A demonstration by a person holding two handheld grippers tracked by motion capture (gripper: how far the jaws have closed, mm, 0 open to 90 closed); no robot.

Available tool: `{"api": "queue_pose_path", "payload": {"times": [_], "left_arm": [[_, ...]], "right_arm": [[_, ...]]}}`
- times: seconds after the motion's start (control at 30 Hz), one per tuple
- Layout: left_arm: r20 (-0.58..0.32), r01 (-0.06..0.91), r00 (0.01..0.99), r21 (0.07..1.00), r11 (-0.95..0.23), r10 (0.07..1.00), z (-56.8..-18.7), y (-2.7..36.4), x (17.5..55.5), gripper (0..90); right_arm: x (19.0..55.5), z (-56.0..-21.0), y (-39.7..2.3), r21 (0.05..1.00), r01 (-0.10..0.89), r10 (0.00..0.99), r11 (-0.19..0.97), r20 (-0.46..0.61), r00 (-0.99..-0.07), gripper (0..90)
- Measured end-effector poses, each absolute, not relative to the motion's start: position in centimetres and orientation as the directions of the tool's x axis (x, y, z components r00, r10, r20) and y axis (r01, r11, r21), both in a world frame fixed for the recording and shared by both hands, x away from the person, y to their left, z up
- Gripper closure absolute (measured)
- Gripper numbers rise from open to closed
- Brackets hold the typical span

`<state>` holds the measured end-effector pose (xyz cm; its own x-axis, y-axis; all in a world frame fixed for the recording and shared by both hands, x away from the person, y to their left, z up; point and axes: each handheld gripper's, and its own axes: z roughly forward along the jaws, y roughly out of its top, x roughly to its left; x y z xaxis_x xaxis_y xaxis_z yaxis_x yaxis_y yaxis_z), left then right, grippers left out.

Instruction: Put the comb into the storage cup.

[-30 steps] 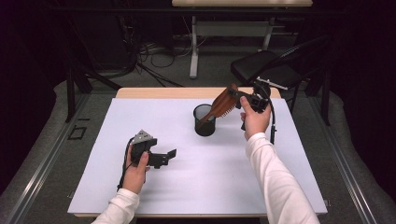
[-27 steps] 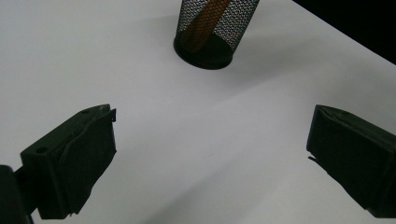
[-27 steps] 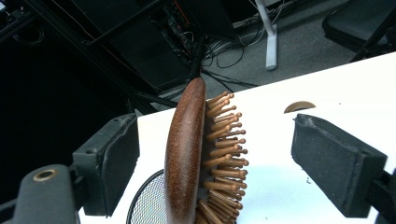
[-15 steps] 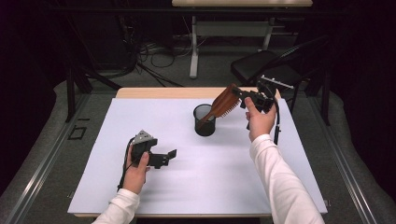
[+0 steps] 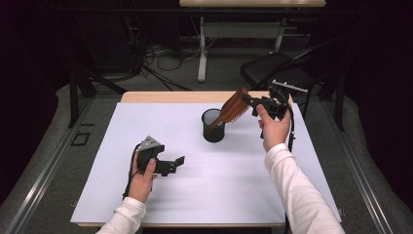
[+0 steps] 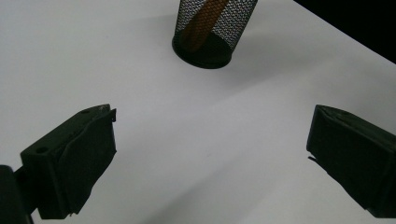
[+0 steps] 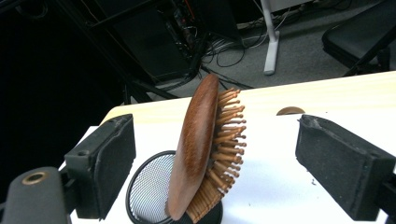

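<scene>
White long sleeves [image 5: 298, 195] are worn on both forearms. Each hand is wrapped around a black gripper body. The left gripper [image 5: 171, 164] is topped by a grey three-cornered plate [image 5: 150, 143], and a black cable [image 5: 130, 170] is trailed from it. Blocky black jaws faced with rough dark pads [image 7: 340, 161] are carried by the right gripper [image 7: 212, 168], and a round brass-coloured fitting [image 7: 34, 178] is set in its body.

One wooden hairbrush [image 5: 234, 106], one black mesh cup [image 5: 213, 126], two claws and one white table [image 5: 229, 185].
</scene>
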<state>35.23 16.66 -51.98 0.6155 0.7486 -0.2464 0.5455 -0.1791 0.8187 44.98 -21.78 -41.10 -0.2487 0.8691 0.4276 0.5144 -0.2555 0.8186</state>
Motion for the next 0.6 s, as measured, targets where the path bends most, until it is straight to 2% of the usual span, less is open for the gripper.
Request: {"api": "queue_pose_path", "payload": {"times": [0.4,0.6], "left_arm": [[-0.247,0.544,0.616,0.820,-0.177,0.748,-51.9,16.7,35.2,1.3],[-0.252,0.543,0.615,0.823,-0.169,0.747,-51.7,16.8,35.2,1.3]], "right_arm": [[43.6,-41.5,-22.3,0.815,0.536,0.858,-0.221,0.424,-0.290,11.9],[42.0,-41.7,-22.6,0.833,0.527,0.861,-0.168,0.385,-0.334,11.8]]}}
